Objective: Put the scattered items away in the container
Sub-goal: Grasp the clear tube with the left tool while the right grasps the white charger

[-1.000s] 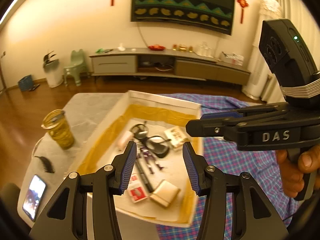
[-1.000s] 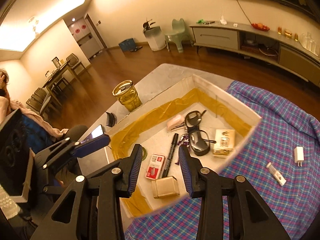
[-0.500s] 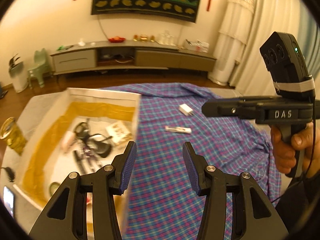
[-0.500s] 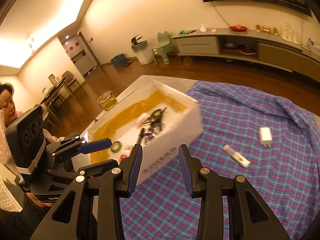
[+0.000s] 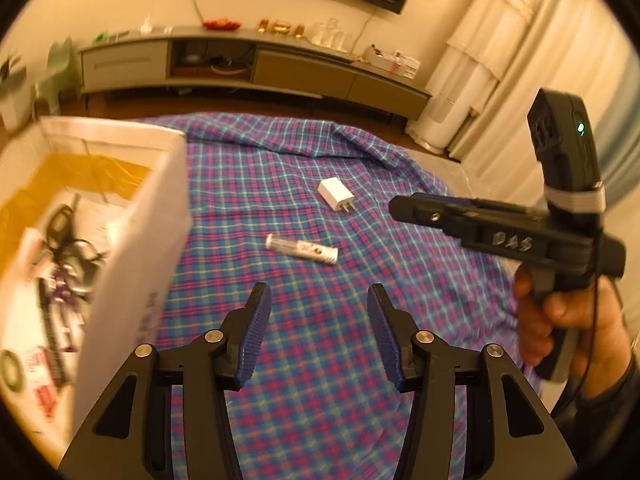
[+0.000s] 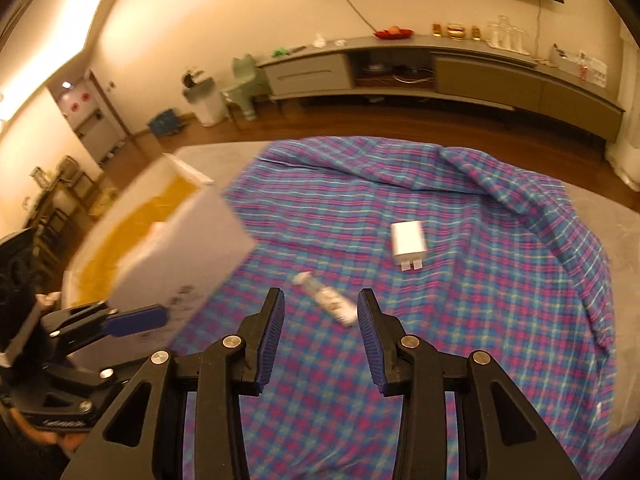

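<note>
A white charger plug (image 5: 335,194) (image 6: 408,240) and a small clear tube (image 5: 302,247) (image 6: 326,299) lie on the plaid cloth (image 5: 320,360). The white box (image 5: 132,240) (image 6: 180,248), lined yellow, holds several items and stands at the left. My left gripper (image 5: 319,296) hovers over bare cloth short of the tube, its jaws opening with nothing between them. My right gripper (image 6: 320,298) points down at the tube, which shows past its tips. Its jaws are opening too, and the pads touch nothing.
A hand (image 5: 568,320) holds the right gripper's handle at the right of the left wrist view. The cloth bunches into folds (image 6: 520,184) at the back and right. Beyond the table are wooden floor, a long grey cabinet (image 6: 440,68) and a white standing unit (image 5: 476,72).
Both views swung from above the box to the right, over the plaid cloth. The box now sits at the left edge, and the charger and tube are closer. Both grippers look slightly wider.
</note>
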Tool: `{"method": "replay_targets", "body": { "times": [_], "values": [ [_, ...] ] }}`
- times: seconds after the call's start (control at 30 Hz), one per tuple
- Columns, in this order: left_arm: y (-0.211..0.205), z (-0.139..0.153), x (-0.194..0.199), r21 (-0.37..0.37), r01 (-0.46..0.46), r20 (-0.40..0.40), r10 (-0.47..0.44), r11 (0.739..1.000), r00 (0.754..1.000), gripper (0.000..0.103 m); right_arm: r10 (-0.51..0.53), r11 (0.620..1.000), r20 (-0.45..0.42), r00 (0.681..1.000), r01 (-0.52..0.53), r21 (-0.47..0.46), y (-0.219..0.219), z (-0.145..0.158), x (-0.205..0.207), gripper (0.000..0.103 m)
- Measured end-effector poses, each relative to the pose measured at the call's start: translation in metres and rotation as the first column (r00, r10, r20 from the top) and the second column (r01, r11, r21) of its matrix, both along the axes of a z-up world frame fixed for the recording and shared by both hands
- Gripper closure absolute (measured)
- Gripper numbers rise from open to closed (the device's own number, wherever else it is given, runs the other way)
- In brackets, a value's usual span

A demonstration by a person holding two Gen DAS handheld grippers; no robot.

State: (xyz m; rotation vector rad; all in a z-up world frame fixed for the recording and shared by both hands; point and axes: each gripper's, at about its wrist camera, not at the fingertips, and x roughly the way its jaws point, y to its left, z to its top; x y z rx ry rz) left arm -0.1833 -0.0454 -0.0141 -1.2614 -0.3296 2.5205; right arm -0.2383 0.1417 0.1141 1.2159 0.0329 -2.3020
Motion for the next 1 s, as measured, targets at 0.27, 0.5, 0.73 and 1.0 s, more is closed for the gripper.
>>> {"method": "replay_targets", "body": {
  "times": [0.27,0.5,0.73,1.0],
  "values": [
    [0.019,-0.053,-0.065,0.010,-0.082,0.098,0.081,0.997,0.992,0.048,-0.017,0.985,-0.013,1.000,0.019,0.170,-0.003,-0.046,-0.068,0.051],
    [0.033,-0.086,-0.101,-0.067,-0.160,0.140,0.168,0.985,0.976,0.047,-0.007,0.977,0.005,1.000,0.006,0.214,-0.006,-0.082,-0.107,0.051],
    [0.053,-0.083,-0.093,-0.249,-0.058,0.063,0.076,0.967,0.995,0.052,0.062,0.962,0.003,0.998,-0.061,0.267,-0.015,-0.099,-0.112,0.064],
    [0.035,-0.087,-0.084,-0.193,-0.051,0.052,0.063,0.980,0.997,0.072,0.035,0.974,-0.003,0.999,-0.033,0.225,0.000,-0.092,-0.101,0.071]
  ]
}}
